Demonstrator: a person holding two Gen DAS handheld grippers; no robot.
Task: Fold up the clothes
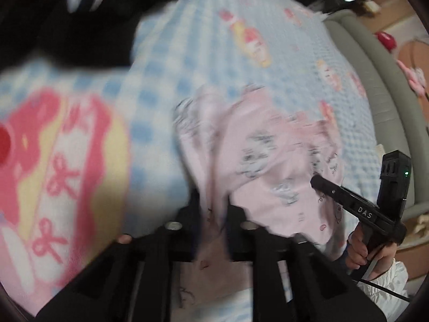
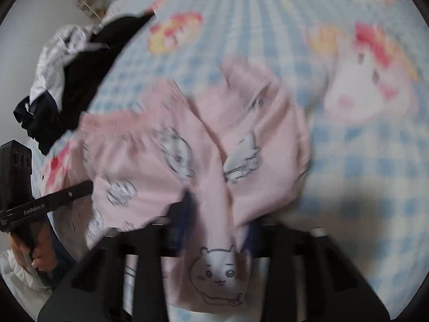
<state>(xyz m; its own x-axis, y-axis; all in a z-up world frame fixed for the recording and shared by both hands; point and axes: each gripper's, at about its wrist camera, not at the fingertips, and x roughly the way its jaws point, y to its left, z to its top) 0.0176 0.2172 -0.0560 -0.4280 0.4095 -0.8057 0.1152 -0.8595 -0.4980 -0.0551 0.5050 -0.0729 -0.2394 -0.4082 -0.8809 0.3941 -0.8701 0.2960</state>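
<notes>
A pink garment printed with grey cartoon animals lies crumpled on a blue checked blanket. My left gripper is shut on a fold of it. In the right wrist view the same pink garment spreads out ahead, its gathered waistband toward the left. My right gripper is shut on another fold of it. The right gripper also shows in the left wrist view at the garment's right edge. The left gripper shows in the right wrist view at the garment's left edge. Both views are motion-blurred.
A pile of black and white clothes lies at the blanket's far left edge; it shows as a dark mass at the top left of the left wrist view. A grey padded bed edge runs along the right.
</notes>
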